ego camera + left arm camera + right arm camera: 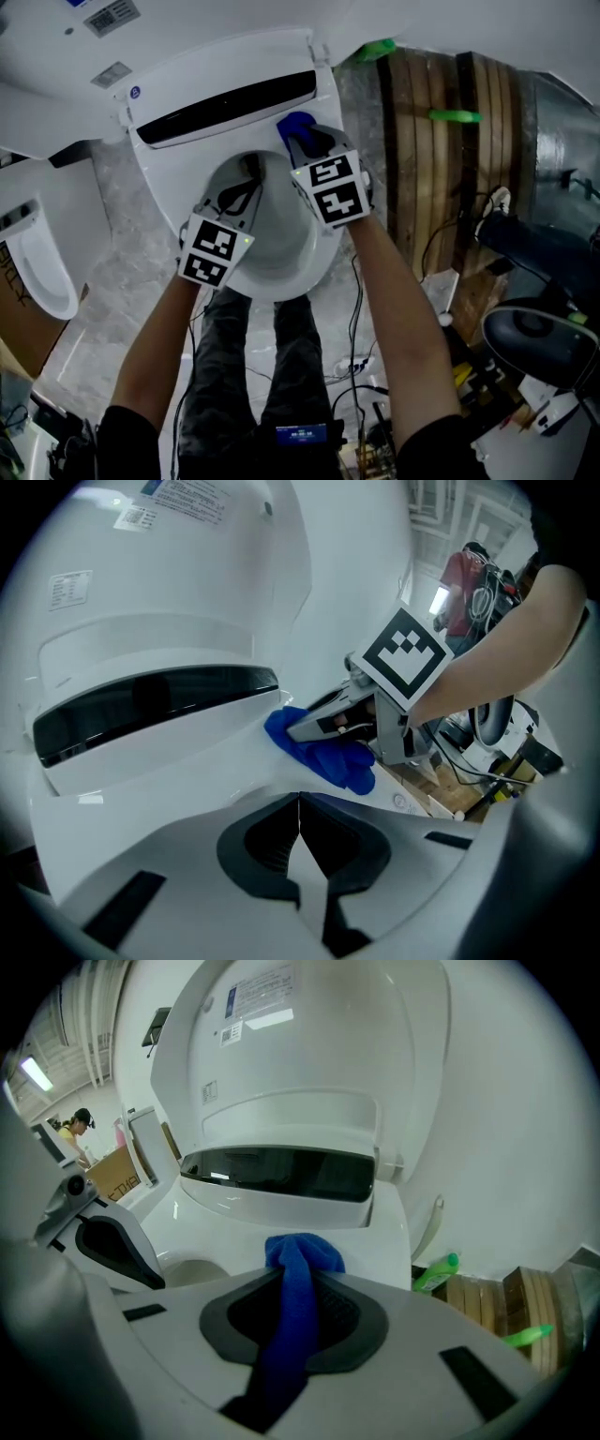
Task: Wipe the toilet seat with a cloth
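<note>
The room has a grey marbled floor [112, 244], seen steeply from above, and a second white ceramic fixture [37, 262] sits at the far left edge, well apart from the work. In the middle stands the toilet, its white plastic lid [309, 1044] tipped back, which leaves the white oval toilet seat [164, 192] bare all round. The left tool [299, 803] hangs over the bowl opening with its jaws together and nothing between them; it seems parked there out of the way rather than helping. To its right, the right tool [298, 1302] is clamped on the blue fabric cloth [302, 1255], with a bunched end poking past the jaw tips so that cloth, not plastic, meets the seat. That end lies at the seat's rear right corner, just below the long glossy black strip [225, 101] by the hinge, and looks pressed to the white surface. The strip's edge closes off travel rearward; the open path, I judge, runs forward along the right rim and round the front. Farther right, a brown slatted wooden panel [450, 159] and a green plastic bottle [377, 49] stand just beside the toilet, so room on that side is tight, and a tangle of black cables and gear [469, 375] crowds the lower right.
</note>
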{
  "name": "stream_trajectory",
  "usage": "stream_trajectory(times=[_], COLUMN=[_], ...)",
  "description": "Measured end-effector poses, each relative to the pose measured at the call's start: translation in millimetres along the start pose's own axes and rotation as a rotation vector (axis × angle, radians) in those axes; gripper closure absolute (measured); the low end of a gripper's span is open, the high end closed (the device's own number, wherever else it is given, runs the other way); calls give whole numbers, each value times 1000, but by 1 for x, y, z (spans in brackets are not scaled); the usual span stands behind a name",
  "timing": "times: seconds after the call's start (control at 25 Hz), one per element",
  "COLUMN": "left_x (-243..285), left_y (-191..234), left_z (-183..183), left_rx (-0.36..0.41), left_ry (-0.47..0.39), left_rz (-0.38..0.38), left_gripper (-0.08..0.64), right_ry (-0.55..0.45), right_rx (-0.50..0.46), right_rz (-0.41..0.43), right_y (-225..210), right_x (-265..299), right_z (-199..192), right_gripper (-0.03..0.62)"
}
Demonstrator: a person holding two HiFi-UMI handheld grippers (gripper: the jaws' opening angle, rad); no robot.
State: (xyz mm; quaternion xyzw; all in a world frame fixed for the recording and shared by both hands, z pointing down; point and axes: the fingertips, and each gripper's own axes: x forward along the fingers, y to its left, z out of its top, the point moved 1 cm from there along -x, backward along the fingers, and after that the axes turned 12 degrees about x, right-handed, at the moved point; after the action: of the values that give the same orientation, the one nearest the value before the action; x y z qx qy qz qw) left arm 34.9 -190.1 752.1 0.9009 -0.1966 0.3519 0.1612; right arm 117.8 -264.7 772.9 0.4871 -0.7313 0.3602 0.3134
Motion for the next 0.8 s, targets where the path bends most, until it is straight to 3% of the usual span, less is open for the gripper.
stream_trajectory(times=[0.8], left_x=[-43], left_y=[26], left_z=[-31], left_rx=[-91], left_ry=[-30], left_rz=[72], left_gripper=[548], right_ry=[74], right_rx=[-128], right_rz=[70], right_y=[81], right_x=[35], right_z=[10], right_gripper=[528])
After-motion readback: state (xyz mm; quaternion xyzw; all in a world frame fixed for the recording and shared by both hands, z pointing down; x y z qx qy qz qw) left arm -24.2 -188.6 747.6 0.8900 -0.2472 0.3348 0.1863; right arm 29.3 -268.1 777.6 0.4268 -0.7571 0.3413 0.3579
